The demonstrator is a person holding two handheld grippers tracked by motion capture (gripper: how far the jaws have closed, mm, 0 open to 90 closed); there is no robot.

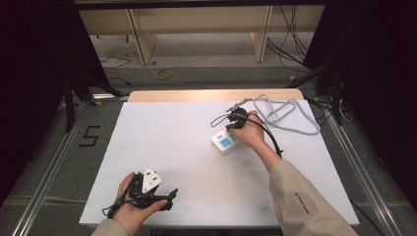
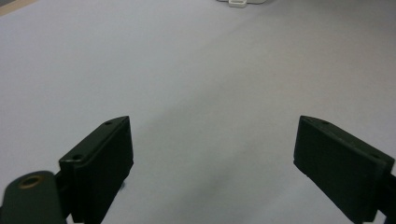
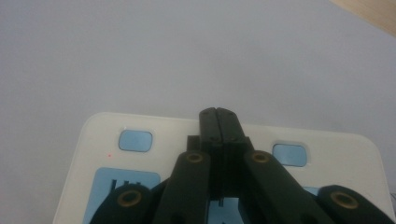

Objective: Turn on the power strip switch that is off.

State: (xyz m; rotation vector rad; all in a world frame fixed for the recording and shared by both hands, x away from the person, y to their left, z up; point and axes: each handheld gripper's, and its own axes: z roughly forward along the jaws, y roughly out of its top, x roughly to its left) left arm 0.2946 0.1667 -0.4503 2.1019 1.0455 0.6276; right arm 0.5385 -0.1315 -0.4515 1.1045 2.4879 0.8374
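Note:
A white power strip (image 1: 223, 142) with blue sockets lies right of the table's middle. My right gripper (image 1: 231, 130) is held over it by a hand in a beige sleeve. In the right gripper view the jaws are shut, with nothing between them. Their tips (image 3: 218, 115) sit above the power strip's (image 3: 100, 140) top face, between two blue buttons (image 3: 135, 140); I cannot tell whether they touch it. My left gripper (image 1: 169, 198) rests low at the table's front left, open. Its jaws (image 2: 212, 125) stand wide apart over bare white surface, with the power strip (image 2: 240, 3) far ahead.
A grey cable (image 1: 287, 115) lies looped at the table's back right, behind the power strip. The white tabletop (image 1: 162, 147) ends in a wooden strip (image 1: 196, 94) at the back. Black cables and shelving legs stand on the floor beyond.

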